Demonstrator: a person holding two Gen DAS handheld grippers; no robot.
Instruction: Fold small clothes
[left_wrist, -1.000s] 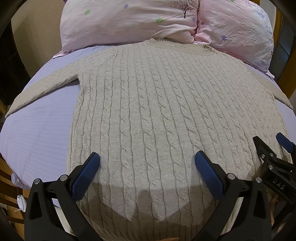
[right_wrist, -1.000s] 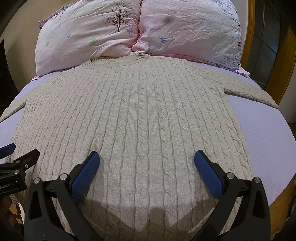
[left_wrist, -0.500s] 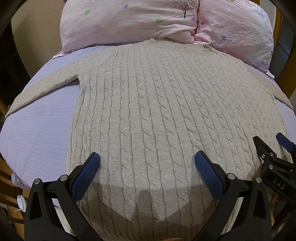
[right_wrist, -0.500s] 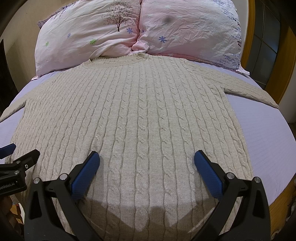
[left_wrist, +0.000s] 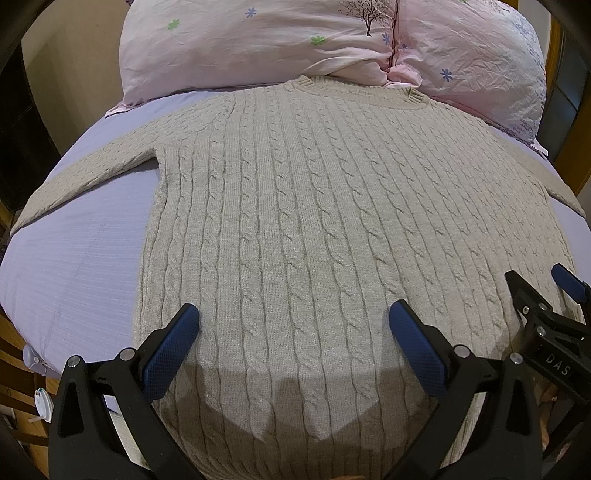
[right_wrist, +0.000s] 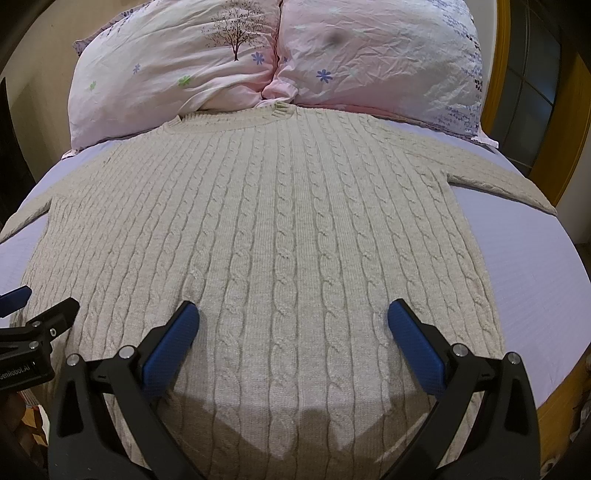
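A beige cable-knit sweater (left_wrist: 314, 206) lies flat and face up on a lilac bed sheet (left_wrist: 74, 258), collar toward the pillows, both sleeves spread out to the sides. It also fills the right wrist view (right_wrist: 280, 229). My left gripper (left_wrist: 293, 332) is open and empty, hovering above the sweater's lower left part near the hem. My right gripper (right_wrist: 293, 330) is open and empty above the lower right part. The right gripper shows at the right edge of the left wrist view (left_wrist: 546, 321); the left gripper shows at the left edge of the right wrist view (right_wrist: 33, 332).
Two pink flowered pillows (left_wrist: 258, 44) (right_wrist: 376, 59) lie at the head of the bed, touching the sweater's collar. A wooden bed frame and door (right_wrist: 517, 110) stand at the right. The sheet (right_wrist: 532, 280) lies bare beside the sweater on the right.
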